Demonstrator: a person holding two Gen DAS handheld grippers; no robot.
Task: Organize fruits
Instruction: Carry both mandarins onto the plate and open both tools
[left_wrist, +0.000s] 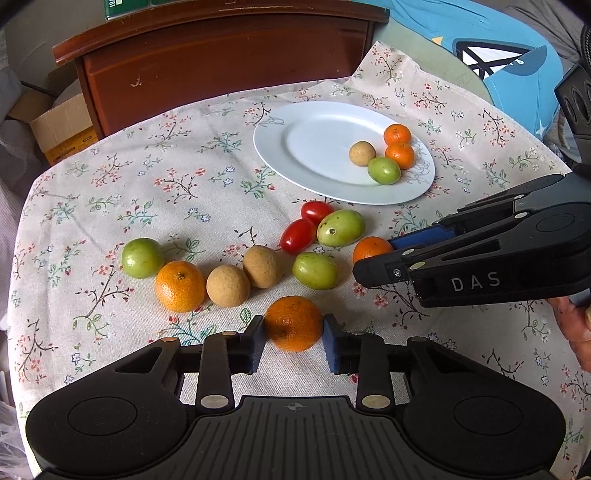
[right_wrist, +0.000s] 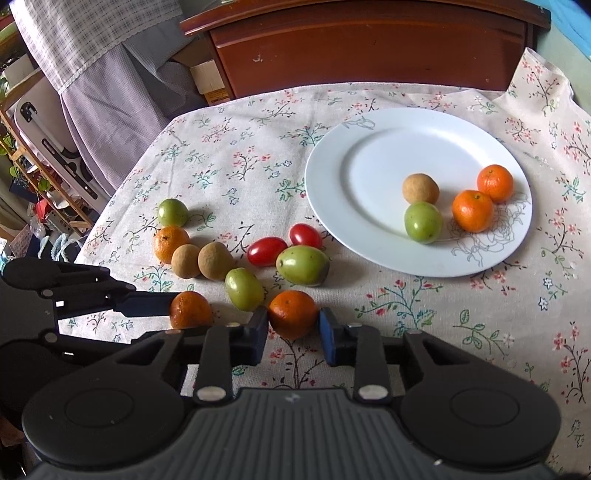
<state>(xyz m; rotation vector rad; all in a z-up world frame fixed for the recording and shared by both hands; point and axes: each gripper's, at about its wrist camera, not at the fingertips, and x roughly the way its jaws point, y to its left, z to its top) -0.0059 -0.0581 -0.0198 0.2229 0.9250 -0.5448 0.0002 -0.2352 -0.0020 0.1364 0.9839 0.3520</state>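
On the floral tablecloth (left_wrist: 110, 206): both my grippers are clamped on tangerines, fruit crowded close around them.

My left gripper (left_wrist: 293, 338) grips a near tangerine (left_wrist: 293, 323); my right gripper (right_wrist: 293, 328) grips another tangerine (right_wrist: 292, 318), with a green fruit (right_wrist: 243, 288) just beside its left pad and a larger green fruit (right_wrist: 303, 265) just behind. Loose on the cloth: 3 tangerines including the two held, 3 green fruits, 2 brown longans (left_wrist: 228, 285), 2 cherry tomatoes (left_wrist: 298, 235). White plate (right_wrist: 340, 155) beyond holds 2 tangerines, 1 green fruit, 1 longan.
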